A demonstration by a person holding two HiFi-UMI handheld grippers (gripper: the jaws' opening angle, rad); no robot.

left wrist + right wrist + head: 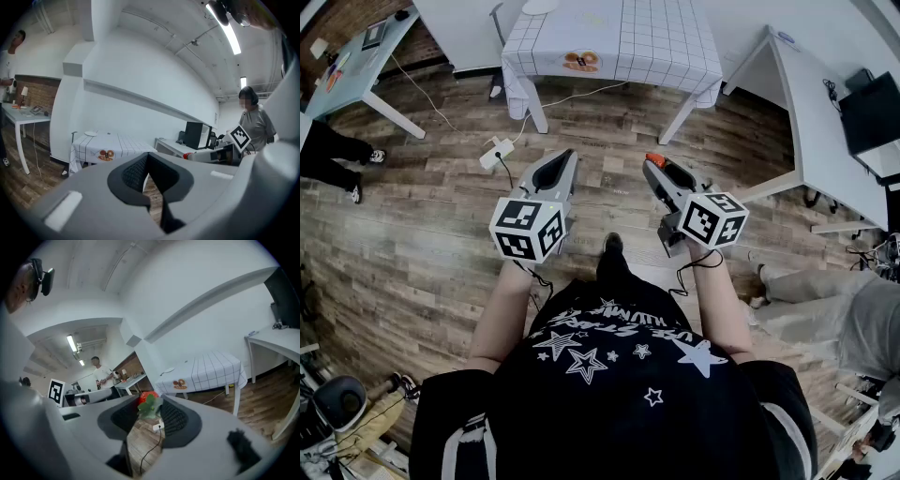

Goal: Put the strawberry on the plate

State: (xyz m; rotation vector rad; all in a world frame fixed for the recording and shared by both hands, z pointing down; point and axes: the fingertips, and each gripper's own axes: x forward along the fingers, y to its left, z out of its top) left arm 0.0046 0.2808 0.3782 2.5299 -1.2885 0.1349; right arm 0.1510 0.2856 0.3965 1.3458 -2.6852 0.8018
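I stand on the wooden floor, well short of the table with the checked cloth (619, 37). A white plate (541, 6) lies at its far edge; it also shows as a small disc, the plate (91, 133) and the plate (168, 371). My right gripper (654, 165) is shut on the red strawberry (653, 158), pinched at the fingertips; in the right gripper view the strawberry (148, 401) shows its green leaves between that gripper's (149, 405) pads. The left gripper (566, 156) is level with it to the left, its jaws meeting at the tips with nothing in them, as in its own view (147, 157).
A white power strip (495, 152) and its cable lie on the floor ahead of the left gripper. White desks with a monitor (870, 111) line the right side, and another table (366, 56) stands far left. People (328, 155) stand at left and right (853, 314).
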